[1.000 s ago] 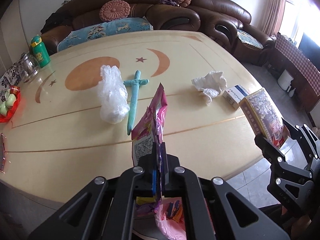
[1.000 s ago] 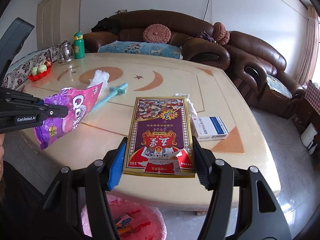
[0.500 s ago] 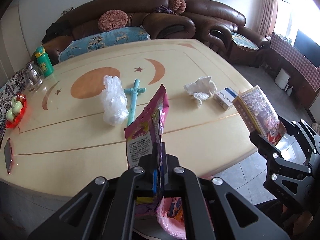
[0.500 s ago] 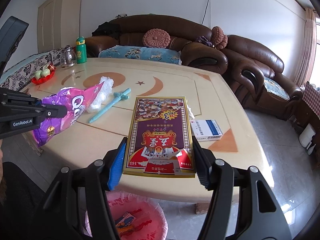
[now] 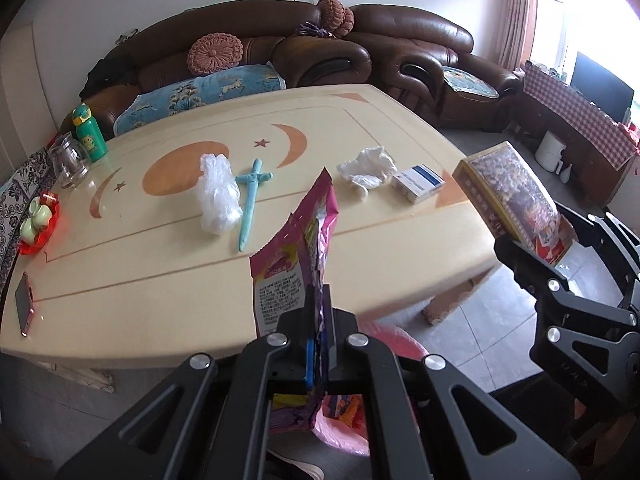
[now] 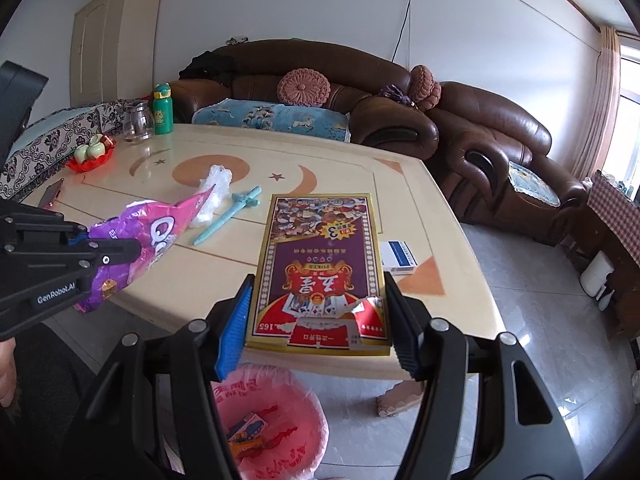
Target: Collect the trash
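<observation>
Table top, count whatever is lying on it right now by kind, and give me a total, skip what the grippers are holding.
Crumpled plastic bag: 1
Toy sword: 1
Crumpled tissue: 1
Small white and blue box: 1
Green bottle: 1
Glass jar: 1
Red dish holding green cups: 1
Phone: 1
Total: 8

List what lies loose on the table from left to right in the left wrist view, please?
Phone → red dish → glass jar → green bottle → plastic bag → toy sword → crumpled tissue → small box.
</observation>
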